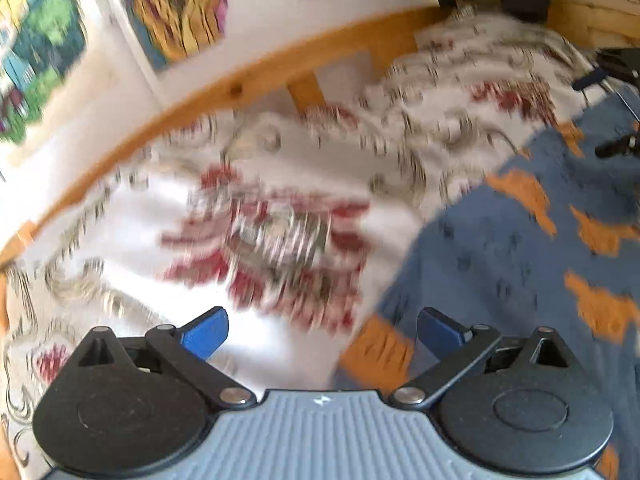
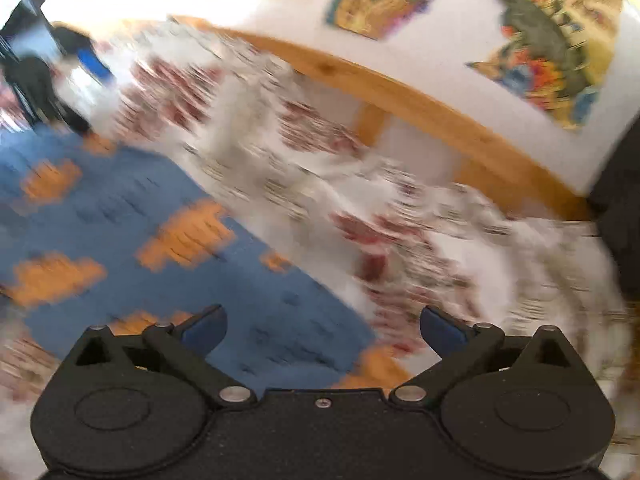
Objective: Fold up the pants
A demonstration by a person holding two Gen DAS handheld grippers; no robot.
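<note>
Floral bedspread (image 1: 280,220) lies under your blue pants (image 1: 520,260); both grippers, left (image 1: 322,334) and right (image 2: 323,332), hover with jaws spread and empty, the pants between them.

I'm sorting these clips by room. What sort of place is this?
Probably a bedroom in a home, though the pictures are blurred. A flowered bedspread covers what looks like a bed with a wooden rail, blue pants lie on it, and colourful pictures hang on the white wall behind.
</note>
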